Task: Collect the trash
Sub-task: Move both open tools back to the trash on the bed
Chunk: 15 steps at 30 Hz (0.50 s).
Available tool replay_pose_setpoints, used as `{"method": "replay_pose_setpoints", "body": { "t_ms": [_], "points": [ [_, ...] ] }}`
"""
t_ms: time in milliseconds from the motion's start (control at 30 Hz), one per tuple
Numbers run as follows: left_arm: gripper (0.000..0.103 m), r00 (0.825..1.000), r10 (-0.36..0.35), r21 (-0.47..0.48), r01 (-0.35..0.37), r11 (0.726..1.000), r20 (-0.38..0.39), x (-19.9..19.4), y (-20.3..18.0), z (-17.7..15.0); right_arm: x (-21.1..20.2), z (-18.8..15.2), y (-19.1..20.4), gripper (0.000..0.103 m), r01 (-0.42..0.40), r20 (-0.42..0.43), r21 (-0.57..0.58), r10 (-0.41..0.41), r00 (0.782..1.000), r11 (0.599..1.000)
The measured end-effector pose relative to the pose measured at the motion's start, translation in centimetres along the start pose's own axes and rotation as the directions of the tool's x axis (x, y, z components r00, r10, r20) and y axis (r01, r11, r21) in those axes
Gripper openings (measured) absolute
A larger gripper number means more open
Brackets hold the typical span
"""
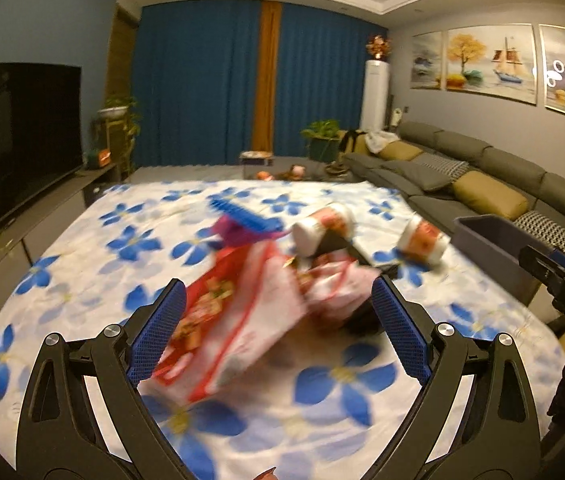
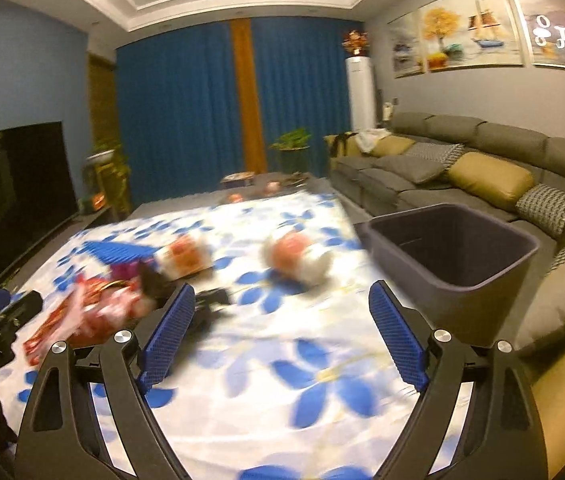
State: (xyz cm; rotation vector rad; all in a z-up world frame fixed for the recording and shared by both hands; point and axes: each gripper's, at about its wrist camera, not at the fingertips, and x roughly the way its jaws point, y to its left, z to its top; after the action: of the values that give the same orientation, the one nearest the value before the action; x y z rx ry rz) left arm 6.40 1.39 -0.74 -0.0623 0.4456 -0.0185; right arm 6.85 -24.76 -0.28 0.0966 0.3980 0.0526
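My left gripper [image 1: 278, 320] hangs wide apart over a flowered tablecloth [image 1: 82, 264], nothing pinched between its blue pads. A blurred red-and-white wrapper [image 1: 242, 320] lies on the cloth between those fingers. At twelve o'clock past it lies a tipped paper cup [image 1: 324, 226], and at one o'clock a second cup [image 1: 422, 242]. My right gripper [image 2: 282, 332] is spread wide too, empty, above bare cloth. A dark bin [image 2: 450, 256] stands at two o'clock beside the table's edge, before a grey sofa [image 2: 462, 160].
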Motion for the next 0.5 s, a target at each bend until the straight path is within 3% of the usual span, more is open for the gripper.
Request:
{"method": "replay_pose_setpoints", "body": {
  "t_ms": [267,500],
  "points": [
    [0.092,0.999,0.029,-0.009,-0.029,1.0,-0.037,0.0,3.0,-1.7,0.4,-0.7,4.7,0.086,-0.053,-0.031,-0.041,0.052,0.998,0.998],
    [0.092,0.996,0.018,0.039,-0.015,0.999,-0.09,1.5,2.3,-2.4,1.8,-1.4,7.0,0.086,-0.082,-0.067,-0.061,0.078,0.995,0.995]
  ]
}}
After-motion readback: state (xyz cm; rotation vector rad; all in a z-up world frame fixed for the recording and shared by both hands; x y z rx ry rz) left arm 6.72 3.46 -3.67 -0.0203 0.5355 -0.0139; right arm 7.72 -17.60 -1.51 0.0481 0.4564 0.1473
